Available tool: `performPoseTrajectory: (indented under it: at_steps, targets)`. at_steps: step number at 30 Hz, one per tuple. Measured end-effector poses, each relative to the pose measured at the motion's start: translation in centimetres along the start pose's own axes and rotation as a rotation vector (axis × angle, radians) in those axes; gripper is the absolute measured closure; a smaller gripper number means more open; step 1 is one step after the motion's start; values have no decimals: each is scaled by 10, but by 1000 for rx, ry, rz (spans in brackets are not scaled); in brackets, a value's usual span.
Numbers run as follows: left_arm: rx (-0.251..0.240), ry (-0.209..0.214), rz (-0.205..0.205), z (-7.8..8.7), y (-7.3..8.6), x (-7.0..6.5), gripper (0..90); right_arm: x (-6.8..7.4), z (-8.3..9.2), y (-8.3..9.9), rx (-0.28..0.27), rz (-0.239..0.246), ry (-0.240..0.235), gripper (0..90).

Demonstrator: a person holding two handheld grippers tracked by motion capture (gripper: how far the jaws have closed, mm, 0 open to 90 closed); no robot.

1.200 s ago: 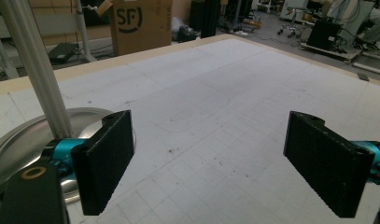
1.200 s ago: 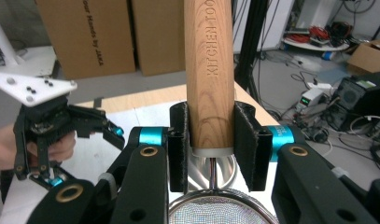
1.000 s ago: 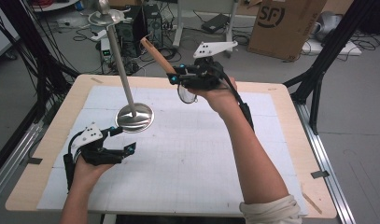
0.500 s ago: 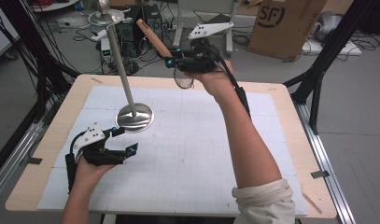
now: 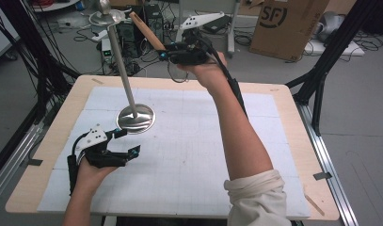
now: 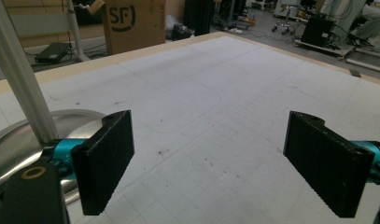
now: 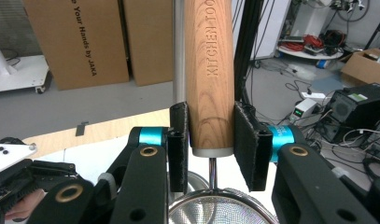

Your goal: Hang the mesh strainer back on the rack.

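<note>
My right gripper point(image 5: 168, 54) is raised over the table's far edge, shut on the wooden handle point(image 5: 147, 30) of a small wire strainer point(image 5: 179, 75). The handle points up and left, close to the stand's pole point(image 5: 121, 70). In the right gripper view both pads clamp the handle point(image 7: 209, 70) near its lower end, with the mesh bowl point(image 7: 220, 212) below and the pole point(image 7: 179, 46) just behind. My left gripper point(image 5: 131, 141) rests low beside the stand's round metal base point(image 5: 135, 117). It is open, with only bare mat between its jaws point(image 6: 211, 158) and the base point(image 6: 19, 140) at its left jaw.
A white gridded mat point(image 5: 189, 155) covers the wooden table point(image 5: 292, 141). Beyond the far edge are a cardboard box point(image 5: 285, 23), tangled cables and electronics point(image 5: 132, 28) on the floor. Black frame posts point(image 5: 321, 80) stand at the right, more at the left.
My right hand has lifted the strainer higher and carried it slightly left, toward the top of the pole. The left gripper has stayed by the base.
</note>
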State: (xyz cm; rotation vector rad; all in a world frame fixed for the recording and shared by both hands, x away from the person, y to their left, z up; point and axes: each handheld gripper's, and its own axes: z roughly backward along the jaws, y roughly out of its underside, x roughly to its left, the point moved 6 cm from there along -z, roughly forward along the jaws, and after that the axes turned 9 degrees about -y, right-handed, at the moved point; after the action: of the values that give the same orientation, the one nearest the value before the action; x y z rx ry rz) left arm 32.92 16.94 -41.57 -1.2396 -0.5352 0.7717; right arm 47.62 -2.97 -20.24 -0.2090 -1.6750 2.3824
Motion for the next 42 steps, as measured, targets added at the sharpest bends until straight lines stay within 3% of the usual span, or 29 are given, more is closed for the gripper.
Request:
performPoseTrajectory:
  at_steps: [20, 32, 36, 38, 42]
  targets:
    - [-4, 5, 2, 1, -1, 0, 167, 9, -38, 4, 61, -1, -31, 684]
    - [-12, 8, 4, 3, -2, 0, 167, 15, -63, 2, 115, 2, -5, 677]
    - [-17, 9, 4, 4, -3, -1, 168, 16, -65, -1, 112, 18, 4, 613]
    - [-19, 7, 4, 4, -4, 0, 168, 16, -65, -2, 113, 22, 11, 536]
    - [-21, 8, 4, 4, -4, -1, 168, 17, -61, -2, 124, 30, 19, 494]
